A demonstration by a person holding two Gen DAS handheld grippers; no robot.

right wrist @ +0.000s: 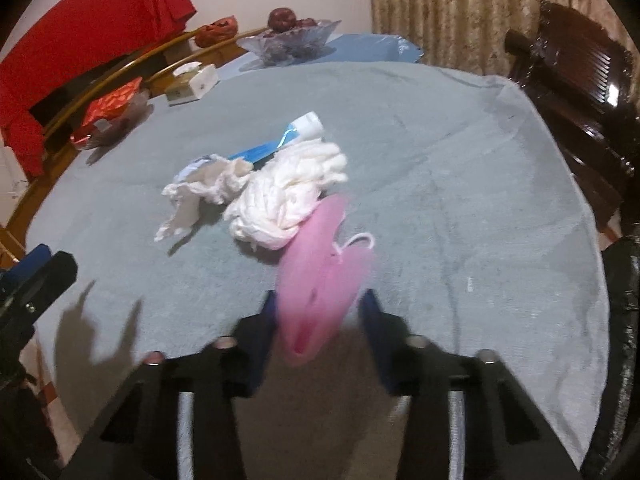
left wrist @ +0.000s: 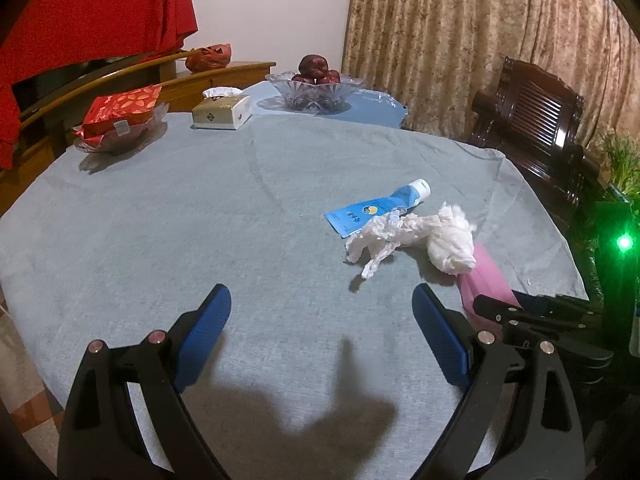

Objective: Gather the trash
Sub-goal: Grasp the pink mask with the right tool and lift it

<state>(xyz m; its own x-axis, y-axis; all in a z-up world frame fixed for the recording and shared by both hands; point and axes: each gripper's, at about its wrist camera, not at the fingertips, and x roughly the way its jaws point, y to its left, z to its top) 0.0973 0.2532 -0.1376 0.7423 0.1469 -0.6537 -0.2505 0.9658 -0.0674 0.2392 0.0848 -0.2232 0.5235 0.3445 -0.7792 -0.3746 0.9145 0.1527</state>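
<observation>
My right gripper [right wrist: 318, 304] is clamped on the pink mesh puff [right wrist: 320, 264], blue pads pressing it from both sides near the front of the desk [right wrist: 460, 168]; the frame is blurry there, but the puff sits squeezed between the fingers with its white string loop [right wrist: 358, 240] sticking out the far side. My left gripper [left wrist: 322, 308] hangs released over bare grey cloth, jaws wide apart, nothing between them. In the left wrist view the right gripper shows at the right edge with the pink puff poking out of it. Rest of the trash is just beyond the puff: a crumpled white tissue wad [right wrist: 288, 196] touching the puff's far end, a thinner twisted scrap of white paper [right wrist: 200, 192] to its left, and a blue-and-white tube [right wrist: 288, 136] lying flat behind both, cap pointing away to the right. At the far edge of the desk: a glass bowl of dark red fruit [left wrist: 316, 88], a tissue box [left wrist: 222, 110], and a glass dish holding red packets [left wrist: 120, 120]. A dark wooden chair [left wrist: 536, 120] stands on the right, with a patterned curtain [left wrist: 460, 40] behind it.
</observation>
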